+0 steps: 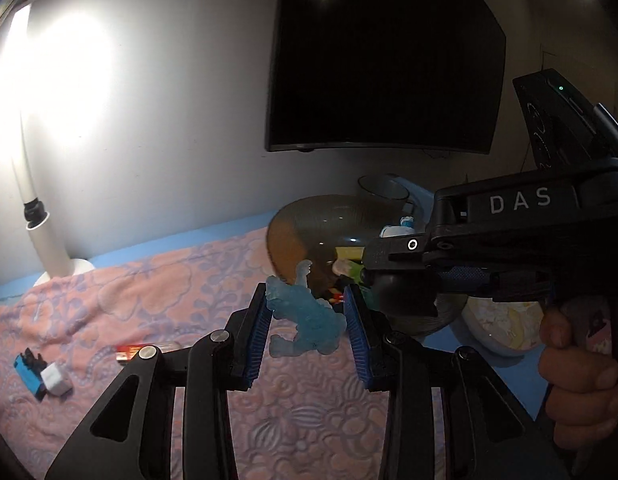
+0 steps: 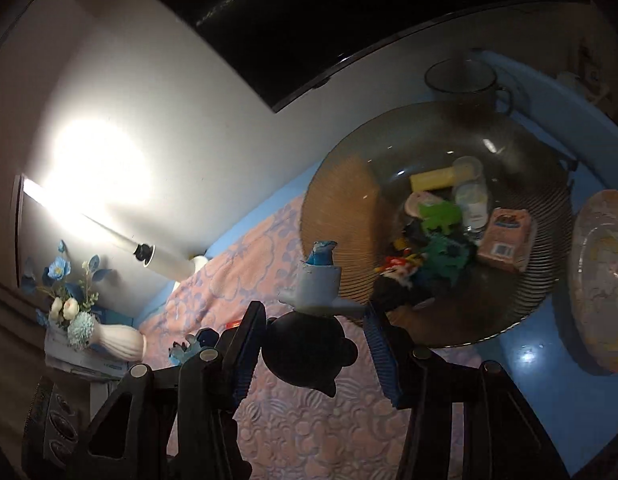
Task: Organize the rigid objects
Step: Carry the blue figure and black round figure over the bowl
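Blue translucent figure (image 1: pixel 305 316): held between the blue pads of the left gripper (image 1: pixel 309 322), lifted above the pink patterned cloth (image 1: pixel 149 300), just in front of the glass bowl (image 1: pixel 309 224).
Left gripper: jaws narrowed onto the figure, both pads touching it.
Black-and-white toy (image 2: pixel 313 320): sits between the fingers of the right gripper (image 2: pixel 313 344), a blue cap on top.
Right gripper: jaws partly apart; the left pad touches the toy, whether the right pad does I cannot tell.
Glass bowl: on the blue worktop (image 2: pixel 525 360), holding small toys and a pink box (image 2: pixel 507 242).
Patterned plate (image 2: pixel 601 280): just right of the bowl.
Cloth: carries a blue-and-white block (image 1: pixel 41 374).
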Available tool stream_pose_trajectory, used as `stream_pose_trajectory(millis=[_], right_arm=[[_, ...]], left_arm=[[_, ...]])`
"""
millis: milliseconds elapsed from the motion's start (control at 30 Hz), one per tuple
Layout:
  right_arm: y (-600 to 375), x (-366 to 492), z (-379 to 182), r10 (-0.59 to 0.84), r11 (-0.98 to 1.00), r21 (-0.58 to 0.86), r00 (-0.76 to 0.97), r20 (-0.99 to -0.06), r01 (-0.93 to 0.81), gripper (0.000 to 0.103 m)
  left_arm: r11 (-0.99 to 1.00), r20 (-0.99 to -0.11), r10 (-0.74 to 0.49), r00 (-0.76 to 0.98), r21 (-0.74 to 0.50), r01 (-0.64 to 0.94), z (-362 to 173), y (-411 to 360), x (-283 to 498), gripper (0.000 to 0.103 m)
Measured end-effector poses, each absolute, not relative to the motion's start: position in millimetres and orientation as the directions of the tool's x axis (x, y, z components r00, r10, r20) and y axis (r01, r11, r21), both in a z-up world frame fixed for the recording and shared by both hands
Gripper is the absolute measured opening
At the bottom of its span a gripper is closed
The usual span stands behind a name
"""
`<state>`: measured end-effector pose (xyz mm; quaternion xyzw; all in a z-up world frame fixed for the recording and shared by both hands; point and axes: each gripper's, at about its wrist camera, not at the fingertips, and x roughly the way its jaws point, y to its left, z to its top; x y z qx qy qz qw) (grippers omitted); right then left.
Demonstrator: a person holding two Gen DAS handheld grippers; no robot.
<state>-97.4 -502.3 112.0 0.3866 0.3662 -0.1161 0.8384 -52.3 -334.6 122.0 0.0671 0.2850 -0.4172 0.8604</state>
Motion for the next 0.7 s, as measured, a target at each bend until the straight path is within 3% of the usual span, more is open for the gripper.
stream_pose_trajectory(millis=[133,300,367,400,433,467,500,533,633,700], right_arm=[[-558.8,-144.9,109.5,-0.036,0.589,0.561,0.712,-0.701,0.582,0.049],[-601.4,-162.4,100.5,-0.129,0.552,0.549,0.715,-0.687,0.628,0.049],[-605.6,-150.8,92.0,-0.144,0.560,0.534,0.709,-0.690,0.633,0.050],[-607.5,-146.6,86.3,-0.139,0.558,0.544,0.716,-0.684,0.627,0.051],[-609.6,-143.8,80.2,-0.130,0.545,0.567,0.730,-0.670,0.617,0.055],[-609.2,-144.5,73.3,-0.116,0.518,0.606,0.752,-0.649,0.603,0.071],[-611.6,-144.6,67.5,-0.095,0.480,0.656,0.777,-0.622,0.583,0.090],[-614.4,-145.1,62.4,-0.061,0.441,0.712,0.809,-0.584,0.547,0.096],[-615.8,-138.6,58.0,0.069,0.380,0.819,0.869,-0.489,0.431,0.100],[-605.3,-136.2,70.1,0.078,0.410,0.833,0.896,-0.437,0.371,0.103]], left_arm=[[0.585,-0.606,-0.700,0.377,-0.183,0.790,105.5,-401.0,-54.2,0.033],[0.633,-0.625,-0.676,0.390,-0.222,0.742,78.8,-427.4,-23.2,0.036],[0.656,-0.655,-0.648,0.389,-0.221,0.722,66.2,-436.9,-15.1,0.066],[0.657,-0.649,-0.641,0.410,-0.188,0.730,62.3,-440.8,-18.6,0.075],[0.647,-0.625,-0.643,0.443,-0.135,0.751,61.4,-442.8,-27.0,0.093],[0.637,-0.588,-0.648,0.485,-0.068,0.768,62.0,-442.4,-36.3,0.103],[0.626,-0.548,-0.657,0.518,-0.014,0.779,63.9,-440.6,-44.4,0.103],[0.611,-0.512,-0.672,0.535,0.025,0.791,66.6,-439.2,-50.6,0.103],[0.602,-0.478,-0.675,0.562,0.082,0.794,80.9,-426.8,-60.1,0.103],[0.638,-0.443,-0.673,0.592,0.057,0.768,95.4,-402.0,-56.8,0.103]])
